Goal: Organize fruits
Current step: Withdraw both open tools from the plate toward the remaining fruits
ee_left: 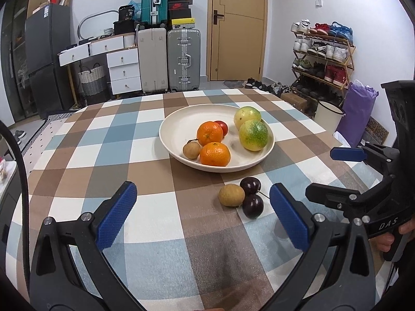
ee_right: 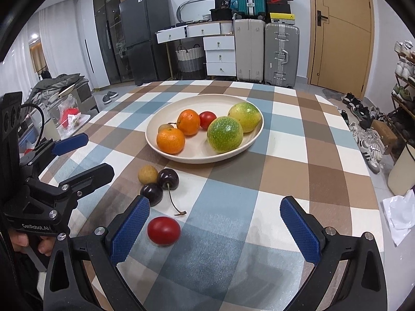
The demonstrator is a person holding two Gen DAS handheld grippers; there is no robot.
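A cream plate (ee_left: 171, 129) (ee_right: 197, 103) holds two oranges (ee_left: 210, 133) (ee_right: 171, 140), a small red tomato (ee_left: 221, 127), a longan (ee_left: 191, 150) and two green-yellow round fruits (ee_left: 253, 134) (ee_right: 225, 134). In front of the plate, a longan (ee_left: 231, 195) (ee_right: 147, 174) and two dark cherries (ee_left: 253, 205) (ee_right: 168, 178) lie on the cloth. A second red tomato (ee_right: 164, 230) lies between the right gripper's fingers, close to its left pad. My left gripper (ee_left: 202, 215) (ee_right: 88, 155) is open, left of the cherries. My right gripper (ee_right: 216, 230) (ee_left: 321, 173) is open too.
The round table (ee_left: 155, 246) has a blue, brown and white checked cloth. A white crumpled tissue (ee_right: 399, 215) lies off its right edge. Suitcases (ee_left: 184, 59), white drawers (ee_left: 123, 70), a door and a shoe rack (ee_left: 324, 54) stand behind. A hand (ee_left: 389, 238) holds the right gripper's handle.
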